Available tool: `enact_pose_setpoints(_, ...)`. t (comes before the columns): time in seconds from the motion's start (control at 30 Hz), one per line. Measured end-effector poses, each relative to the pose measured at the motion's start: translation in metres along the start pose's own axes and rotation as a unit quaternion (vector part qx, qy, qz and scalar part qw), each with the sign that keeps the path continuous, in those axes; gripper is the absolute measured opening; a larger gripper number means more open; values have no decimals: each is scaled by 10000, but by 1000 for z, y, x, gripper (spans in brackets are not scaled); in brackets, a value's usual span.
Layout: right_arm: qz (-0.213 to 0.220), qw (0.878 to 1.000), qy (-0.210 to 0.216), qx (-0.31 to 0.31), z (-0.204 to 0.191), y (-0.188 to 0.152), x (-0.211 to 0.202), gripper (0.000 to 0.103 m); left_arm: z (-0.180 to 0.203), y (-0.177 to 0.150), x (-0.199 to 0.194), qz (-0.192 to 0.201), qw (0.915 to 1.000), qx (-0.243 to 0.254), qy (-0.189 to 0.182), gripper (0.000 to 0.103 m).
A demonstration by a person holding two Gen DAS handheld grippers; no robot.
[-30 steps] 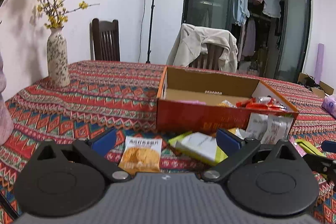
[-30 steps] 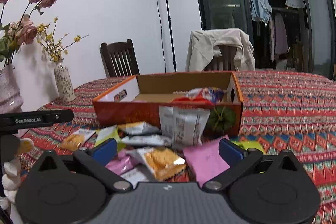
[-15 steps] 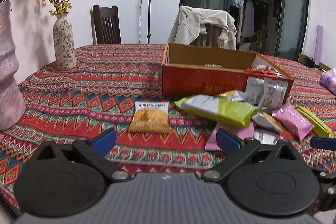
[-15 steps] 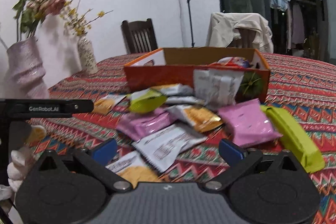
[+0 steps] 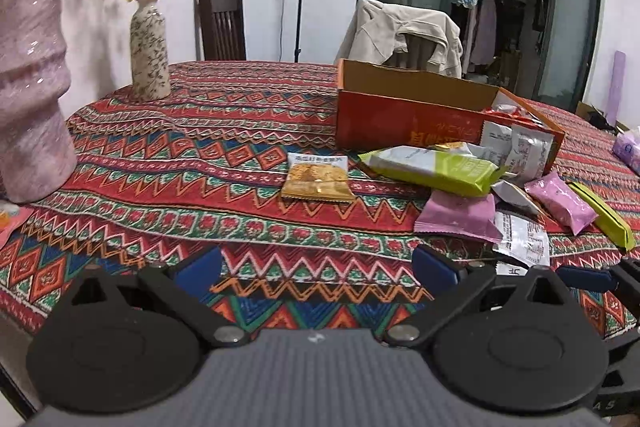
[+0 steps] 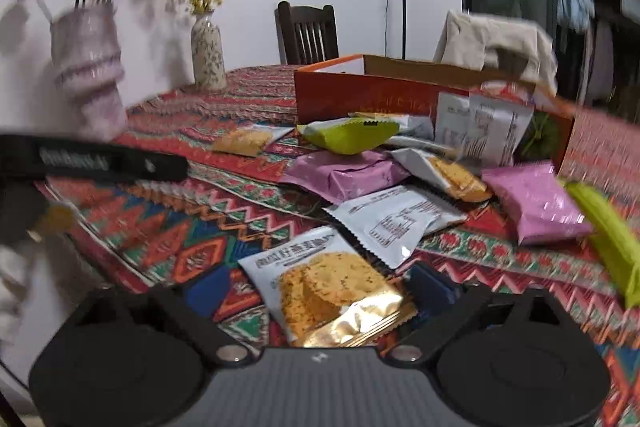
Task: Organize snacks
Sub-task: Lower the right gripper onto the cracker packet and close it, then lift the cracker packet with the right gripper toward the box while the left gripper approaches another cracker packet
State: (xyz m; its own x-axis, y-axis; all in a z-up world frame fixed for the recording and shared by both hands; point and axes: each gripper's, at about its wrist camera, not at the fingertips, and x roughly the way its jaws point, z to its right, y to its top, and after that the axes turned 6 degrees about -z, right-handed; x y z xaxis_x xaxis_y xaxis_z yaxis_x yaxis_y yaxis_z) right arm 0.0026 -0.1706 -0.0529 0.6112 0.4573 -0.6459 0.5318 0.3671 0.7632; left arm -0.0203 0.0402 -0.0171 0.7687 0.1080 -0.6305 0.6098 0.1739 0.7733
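A cracker packet [image 6: 324, 287], white above and gold-foiled below, lies flat on the patterned tablecloth [image 5: 208, 163] directly between the blue pads of the right gripper [image 6: 316, 287]. Those jaws have just been closing around it, but a gap shows on each side, so the pads do not yet press on it. A second ago this gripper looked at the pile from farther back; now it is low over the nearest packet, which suggests the pick is about to begin.

The left gripper [image 5: 318, 265] has also drawn back from the box and hangs spread wide over bare cloth, holding nothing. Ahead of it lies a matching cracker packet [image 5: 318, 177] on its own.

The remaining snacks lie loose in front of the orange cardboard box [image 5: 400, 115]: a lime-green packet [image 5: 432, 167], pink packets [image 5: 460, 217] and white ones. The box holds only a few wrappers at its right end; a white packet hangs over its front wall.
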Motion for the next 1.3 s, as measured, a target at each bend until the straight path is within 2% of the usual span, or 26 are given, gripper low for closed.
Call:
enact_pose_setpoints(0.03,17,10000,71,-8,0,0,-2,74,-2,0,-1,16,10000,-27,8,103)
enact_pose_setpoints(0.13,24,9999,50,-95,1,0,-8,57,-4,1,-1,34,10000,-72,-2,103)
enact_pose_setpoints(0.2,36,9999,29,-123,2,-1,-11,47,-4,1,0,18,10000,-66,-23,103)
enact_pose_setpoints(0.3,86,9998,42,-177,3,-1,-16,39,-4,2,1,-5,9999,-92,-43,103)
enact_pose_setpoints(0.57,577,9983,51,90,19,9,-38,39,-6,8,6,-25,9999,-166,-4,103)
enact_pose_setpoints(0.87,855,9933,-485,603,63,31,-32,39,-5,33,20,17,9997,-181,152,103)
enact_pose_setpoints(1.3,1090,9863,-847,899,97,56,-15,39,3,83,91,-460,9977,-72,485,103)
